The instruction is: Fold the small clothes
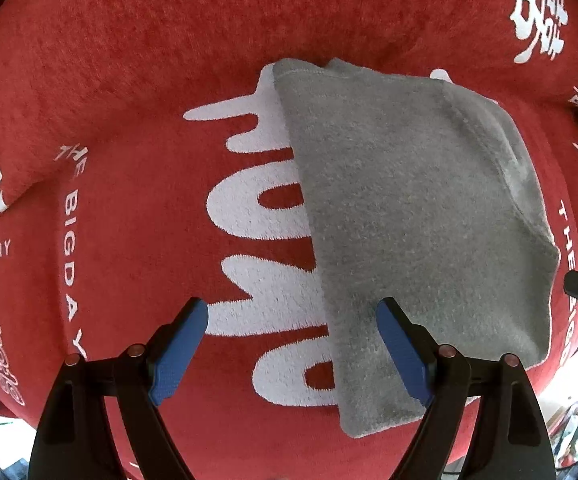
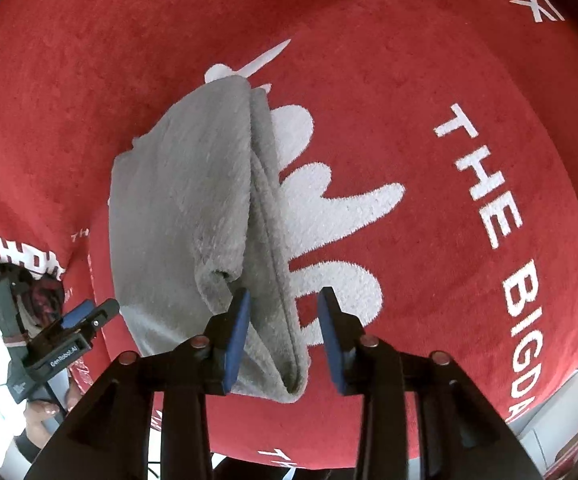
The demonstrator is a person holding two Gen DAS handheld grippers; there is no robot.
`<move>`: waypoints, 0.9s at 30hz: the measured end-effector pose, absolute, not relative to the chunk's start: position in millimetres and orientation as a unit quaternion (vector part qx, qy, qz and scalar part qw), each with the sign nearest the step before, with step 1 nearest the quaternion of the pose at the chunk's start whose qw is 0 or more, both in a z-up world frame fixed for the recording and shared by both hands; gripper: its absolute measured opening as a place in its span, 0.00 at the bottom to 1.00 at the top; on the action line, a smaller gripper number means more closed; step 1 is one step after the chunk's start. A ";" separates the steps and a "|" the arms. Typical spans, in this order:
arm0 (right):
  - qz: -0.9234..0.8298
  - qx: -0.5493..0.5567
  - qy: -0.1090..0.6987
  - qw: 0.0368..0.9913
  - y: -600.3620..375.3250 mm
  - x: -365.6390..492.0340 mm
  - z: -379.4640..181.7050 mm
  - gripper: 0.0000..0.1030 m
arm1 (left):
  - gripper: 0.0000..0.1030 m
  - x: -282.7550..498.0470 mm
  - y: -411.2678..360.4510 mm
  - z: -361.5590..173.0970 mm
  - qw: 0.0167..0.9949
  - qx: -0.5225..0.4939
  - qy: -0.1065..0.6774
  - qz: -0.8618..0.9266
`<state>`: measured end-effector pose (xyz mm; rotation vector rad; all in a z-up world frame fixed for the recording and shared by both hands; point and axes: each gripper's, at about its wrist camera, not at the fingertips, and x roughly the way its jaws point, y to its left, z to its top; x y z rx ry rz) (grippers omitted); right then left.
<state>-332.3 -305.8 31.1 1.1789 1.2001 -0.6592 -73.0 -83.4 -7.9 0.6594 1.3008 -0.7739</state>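
The left tool is being held released above the red blanket, its jaws spread over the near edge of the folded grey cloth. The cloth is lying flat on the white lettering. The right tool is being held released, its jaws straddling the cloth's folded edge.

Surface covered by red plush cloth with white woven lettering: "THE BIGDAY" runs in an arc, also legible in right wrist view. Large white characters at centre. White symbol near far right edge.
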 end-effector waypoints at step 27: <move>-0.281 0.545 0.494 0.617 -339.3 -338.7 19.0 0.57 | 1.00 -36.7 -101.8 -22.1 0.661 0.242 0.624 -0.339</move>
